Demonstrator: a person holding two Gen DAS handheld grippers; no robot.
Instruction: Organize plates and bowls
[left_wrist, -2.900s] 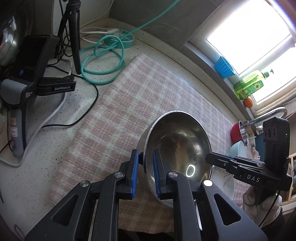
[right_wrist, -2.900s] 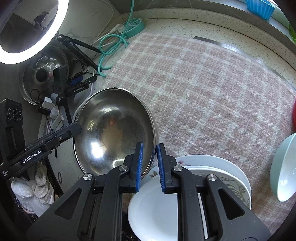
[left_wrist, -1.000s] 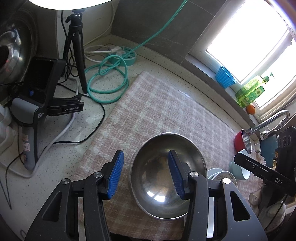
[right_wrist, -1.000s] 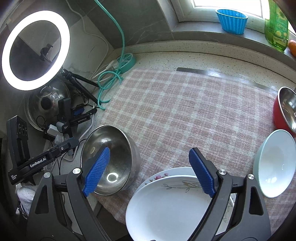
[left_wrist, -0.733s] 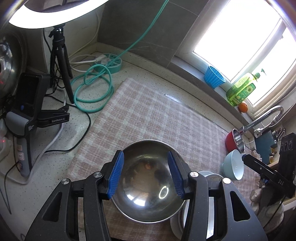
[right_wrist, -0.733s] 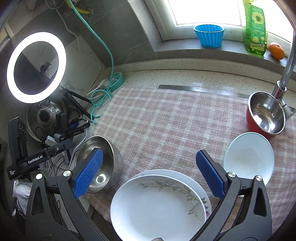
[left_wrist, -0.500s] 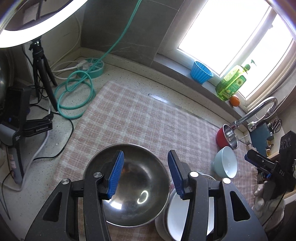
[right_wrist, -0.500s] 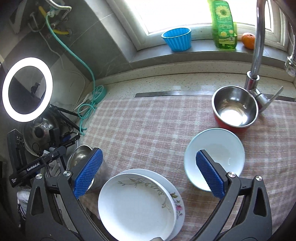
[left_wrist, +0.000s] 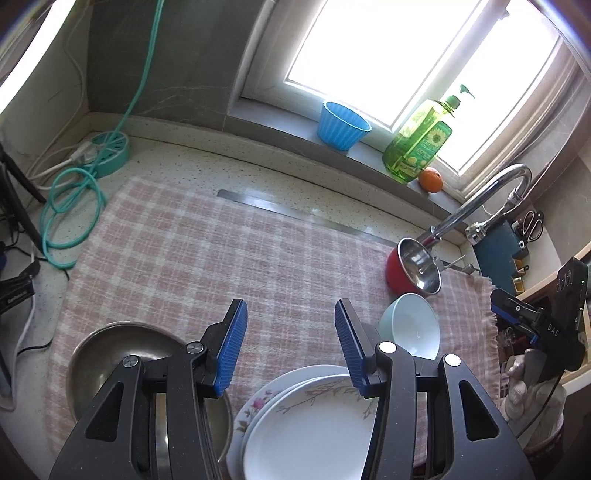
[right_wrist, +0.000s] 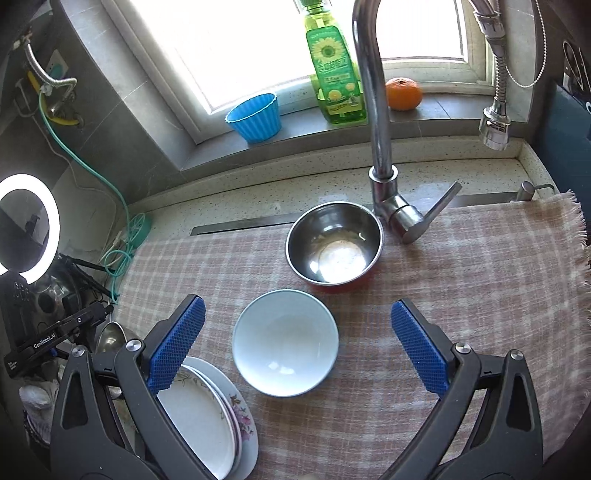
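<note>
Overhead, both grippers (left_wrist: 290, 343) (right_wrist: 298, 345) spread wide, empty; checked cloth (left_wrist: 207, 251) covers counter (left_wrist: 177, 162) below window (left_wrist: 388, 59)

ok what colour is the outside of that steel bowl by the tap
Red: the steel bowl has a red outer wall, clearest in the left wrist view.

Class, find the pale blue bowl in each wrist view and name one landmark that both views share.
Left wrist: the pale blue bowl sits right of centre, just below the red bowl.
Right wrist: it lies at centre, between the open gripper's fingers.
Shared landmark: the green bottle on the sill.
</note>
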